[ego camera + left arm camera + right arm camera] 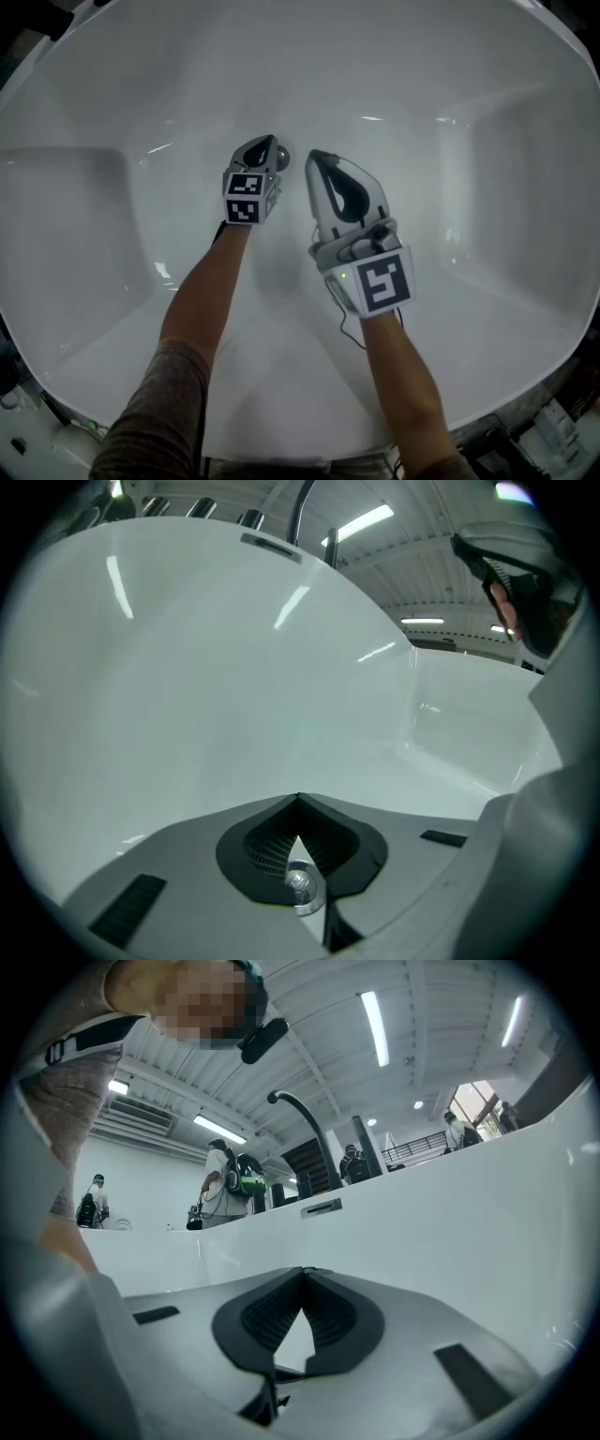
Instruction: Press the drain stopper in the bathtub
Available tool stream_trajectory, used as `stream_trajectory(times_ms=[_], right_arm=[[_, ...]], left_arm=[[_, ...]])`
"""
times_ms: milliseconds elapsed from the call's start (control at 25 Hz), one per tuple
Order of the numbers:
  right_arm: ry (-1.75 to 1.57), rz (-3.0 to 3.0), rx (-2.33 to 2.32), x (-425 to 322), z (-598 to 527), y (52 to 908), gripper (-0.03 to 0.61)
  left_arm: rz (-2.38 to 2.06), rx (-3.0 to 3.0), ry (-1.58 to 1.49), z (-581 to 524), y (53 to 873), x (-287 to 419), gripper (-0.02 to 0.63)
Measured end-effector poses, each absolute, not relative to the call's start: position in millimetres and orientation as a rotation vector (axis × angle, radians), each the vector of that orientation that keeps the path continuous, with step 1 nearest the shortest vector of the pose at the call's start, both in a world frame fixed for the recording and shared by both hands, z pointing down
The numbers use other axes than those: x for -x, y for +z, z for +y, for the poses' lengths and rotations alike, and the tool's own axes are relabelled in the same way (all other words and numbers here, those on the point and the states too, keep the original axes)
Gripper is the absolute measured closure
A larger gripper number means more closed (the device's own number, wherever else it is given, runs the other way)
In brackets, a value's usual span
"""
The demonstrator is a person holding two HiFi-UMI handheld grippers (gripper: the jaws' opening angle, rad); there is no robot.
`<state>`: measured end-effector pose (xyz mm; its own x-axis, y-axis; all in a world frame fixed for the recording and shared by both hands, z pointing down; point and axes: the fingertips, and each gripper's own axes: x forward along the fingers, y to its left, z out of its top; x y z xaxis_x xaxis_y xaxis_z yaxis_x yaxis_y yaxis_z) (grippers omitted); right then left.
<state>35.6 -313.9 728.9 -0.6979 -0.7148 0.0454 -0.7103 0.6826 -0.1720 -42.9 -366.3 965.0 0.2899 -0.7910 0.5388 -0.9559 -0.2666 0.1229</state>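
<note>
The chrome drain stopper sits in the floor of the white bathtub. My left gripper is shut, with its tips right beside the stopper on its left. In the left gripper view the gripper has its jaws closed tip to tip. The stopper shows just below, through the gap behind the tips. My right gripper hovers a little to the right of the stopper. It is shut on nothing, and its own view shows the right gripper with the tips meeting.
The tub walls rise steeply on all sides. A curved faucet and an overflow slot stand on the far rim. Several people stand in the room beyond the tub. My right gripper's body shows in the left gripper view.
</note>
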Motion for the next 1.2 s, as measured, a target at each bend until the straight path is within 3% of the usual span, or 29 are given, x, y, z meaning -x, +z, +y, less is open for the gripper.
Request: stream_trajectory(times_ms=[560, 1200], right_arm=[[-0.326, 2.824, 1.252, -50, -315, 740, 0.581], [-0.425, 2.822, 1.282, -53, -310, 756, 0.581]], left_arm=[[-1.374, -1.813, 0.766, -346, 1053, 46, 0.614], [-1.316, -1.672, 0.801, -331, 1070, 45, 0.611]])
